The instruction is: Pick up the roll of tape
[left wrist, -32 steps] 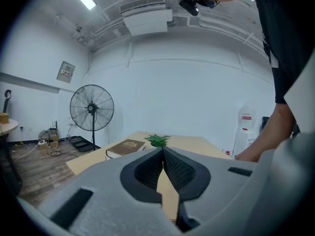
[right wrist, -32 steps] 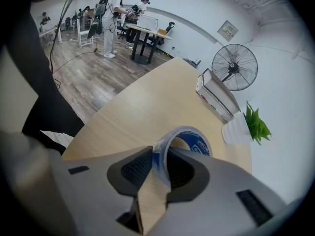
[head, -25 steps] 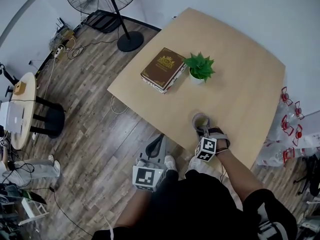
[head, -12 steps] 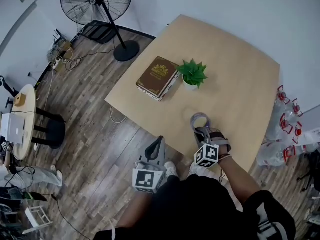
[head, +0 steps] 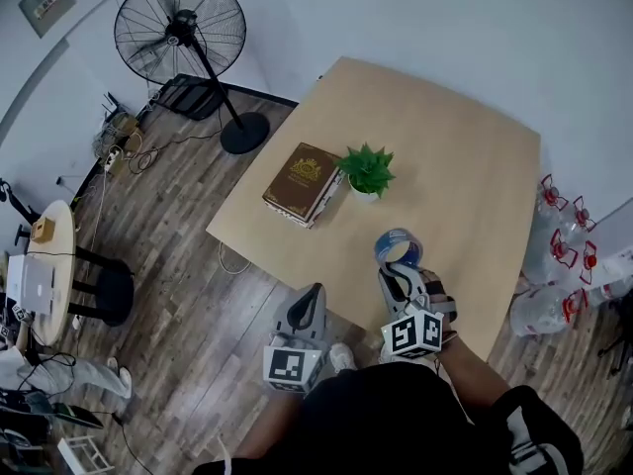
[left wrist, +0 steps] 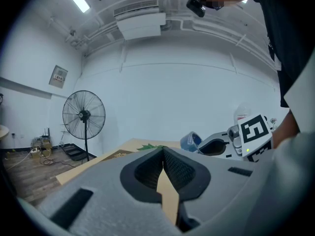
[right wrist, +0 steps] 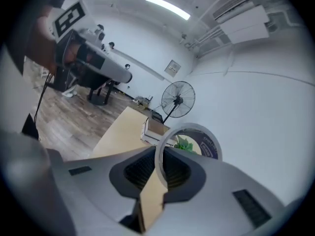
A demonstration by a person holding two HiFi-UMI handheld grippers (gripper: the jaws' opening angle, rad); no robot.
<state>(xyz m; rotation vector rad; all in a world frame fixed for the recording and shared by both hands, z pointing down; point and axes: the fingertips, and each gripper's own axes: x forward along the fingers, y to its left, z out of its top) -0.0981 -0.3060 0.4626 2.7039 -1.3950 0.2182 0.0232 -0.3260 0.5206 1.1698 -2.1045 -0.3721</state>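
Wood-plank floor (head: 178,265) is running under a pale table (head: 475,146), which is taking up the far right of the head view against a plain white wall. A fan (head: 180,30) is standing on the floor beyond the table's far left corner. On the table, a brown book (head: 302,183) is lying near the left edge, and a small potted plant (head: 366,169) is standing just to its right. The tape (head: 399,249) is being held clear of the table, over its near edge, nearer than the plant and to its right. The right gripper (right wrist: 159,167) is clamping one side of the tape's wall between its pads. The ring is standing on edge and the rest of it is projecting past the fingertips, with its blue inner face showing. The left gripper (left wrist: 163,166) is hanging to the left of the right one, off the table's near edge and over the floor. Its jaws are pressing together with nothing between them. Both are being held close in front of the person's dark clothing (head: 386,414). Clear water bottles (head: 564,255) are standing on the floor at the far right.
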